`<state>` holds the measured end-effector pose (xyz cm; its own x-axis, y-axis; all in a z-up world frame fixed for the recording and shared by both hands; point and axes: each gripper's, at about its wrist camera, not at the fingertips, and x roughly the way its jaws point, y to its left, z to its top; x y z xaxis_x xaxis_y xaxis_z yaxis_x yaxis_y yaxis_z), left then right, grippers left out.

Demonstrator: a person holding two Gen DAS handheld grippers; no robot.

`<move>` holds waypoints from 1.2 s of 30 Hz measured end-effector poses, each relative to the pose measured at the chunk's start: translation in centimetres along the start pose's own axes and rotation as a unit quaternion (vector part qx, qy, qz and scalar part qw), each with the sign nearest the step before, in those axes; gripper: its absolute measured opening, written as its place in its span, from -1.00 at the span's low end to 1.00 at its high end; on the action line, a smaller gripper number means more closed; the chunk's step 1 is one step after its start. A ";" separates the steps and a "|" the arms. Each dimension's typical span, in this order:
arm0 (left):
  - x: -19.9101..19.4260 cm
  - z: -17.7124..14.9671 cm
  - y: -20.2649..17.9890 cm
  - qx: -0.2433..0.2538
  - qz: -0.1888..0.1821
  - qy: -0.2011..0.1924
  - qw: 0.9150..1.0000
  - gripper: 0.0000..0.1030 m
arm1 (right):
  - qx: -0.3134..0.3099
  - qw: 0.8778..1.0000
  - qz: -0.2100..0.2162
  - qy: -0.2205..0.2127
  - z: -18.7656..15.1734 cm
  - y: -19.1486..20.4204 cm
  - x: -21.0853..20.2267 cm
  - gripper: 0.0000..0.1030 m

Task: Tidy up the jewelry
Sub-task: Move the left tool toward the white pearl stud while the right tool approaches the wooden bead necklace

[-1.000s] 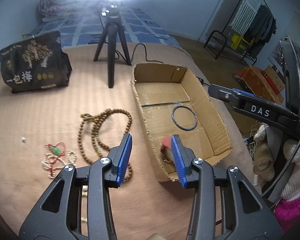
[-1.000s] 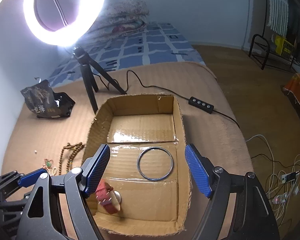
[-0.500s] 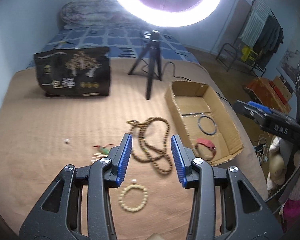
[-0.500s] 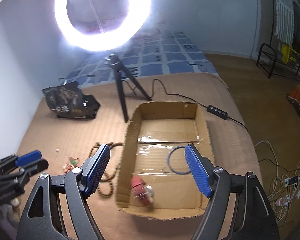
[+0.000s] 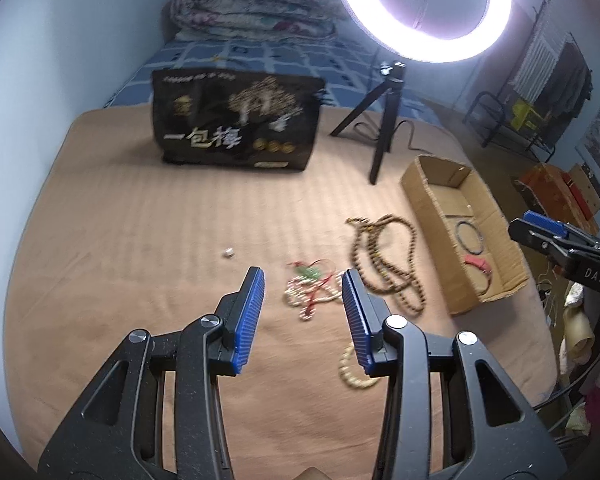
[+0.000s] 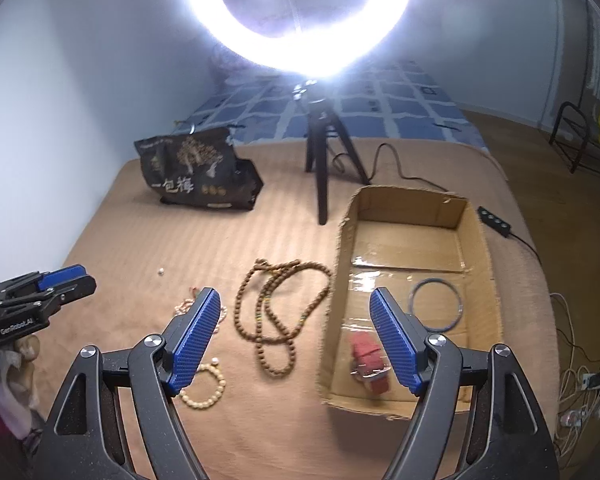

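Observation:
A cardboard box lies on the tan bed cover and holds a thin dark bangle and a red watch; it also shows in the left wrist view. A long brown bead necklace lies left of the box. A red-cord pearl piece with a green stone and a cream bead bracelet lie nearby. My left gripper is open and empty, above the red-cord piece. My right gripper is open and empty, above the necklace and the box's edge.
A black printed bag stands at the back. A ring light on a black tripod stands behind the box, its cable and remote at the right. A small white bead lies loose. The bed edge drops off at the right.
Both grippers have pulled back and up from the box and swung left. The red watch now lies in the box. The left gripper has opened wider.

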<state>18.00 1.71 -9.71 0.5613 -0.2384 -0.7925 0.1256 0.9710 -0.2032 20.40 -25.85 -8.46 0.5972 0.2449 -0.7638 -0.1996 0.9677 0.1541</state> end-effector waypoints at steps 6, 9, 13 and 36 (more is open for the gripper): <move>0.8 -1.3 2.4 -0.016 -0.004 0.016 1.000 -0.21 | -0.021 1.000 0.012 0.020 -0.3 2.1 1.9 0.50; 1.2 -1.8 2.9 -0.021 -0.008 0.024 0.999 -0.21 | -0.030 0.999 0.017 0.029 -0.6 2.8 2.6 0.50; 2.1 -2.5 3.0 -0.018 -0.021 0.036 0.999 -0.21 | -0.044 0.998 0.020 0.043 -1.0 3.8 3.9 0.50; 7.2 -1.4 5.8 -0.005 -0.003 0.045 0.999 -0.21 | -0.094 0.989 0.022 0.110 -3.6 6.4 11.2 0.39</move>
<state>21.62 5.64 -17.45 0.4845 -0.2459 -0.8396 0.1201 0.9693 -0.2145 23.01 -17.11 -18.23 0.4051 0.2481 -0.8800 -0.3759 0.9226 0.0870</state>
